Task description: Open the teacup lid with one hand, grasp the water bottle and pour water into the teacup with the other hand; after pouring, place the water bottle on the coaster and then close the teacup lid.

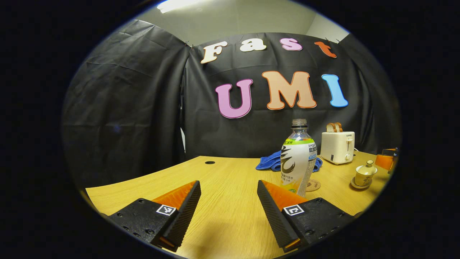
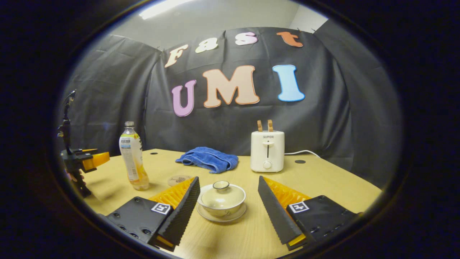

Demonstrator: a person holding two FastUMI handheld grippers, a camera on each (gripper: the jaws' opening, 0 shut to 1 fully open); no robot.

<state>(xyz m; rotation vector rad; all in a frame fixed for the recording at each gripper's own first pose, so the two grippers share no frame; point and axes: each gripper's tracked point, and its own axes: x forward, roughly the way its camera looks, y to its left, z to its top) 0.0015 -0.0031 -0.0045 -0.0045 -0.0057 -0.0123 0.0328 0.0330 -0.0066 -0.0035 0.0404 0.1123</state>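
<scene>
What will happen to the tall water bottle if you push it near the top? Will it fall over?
Probably yes. The water bottle stands tall and narrow on the table, so a high push would likely tip it. Its smooth printed wrap may be a bit slippery for the left hand-held gripper. How full it is, I cannot tell, so its weight is uncertain.

A staged recording booth: black cloth wall point(image 2: 107, 90) drapes behind a wooden table point(image 2: 323, 180) set with toaster point(image 2: 267, 151) and towel point(image 2: 208, 158).
</scene>
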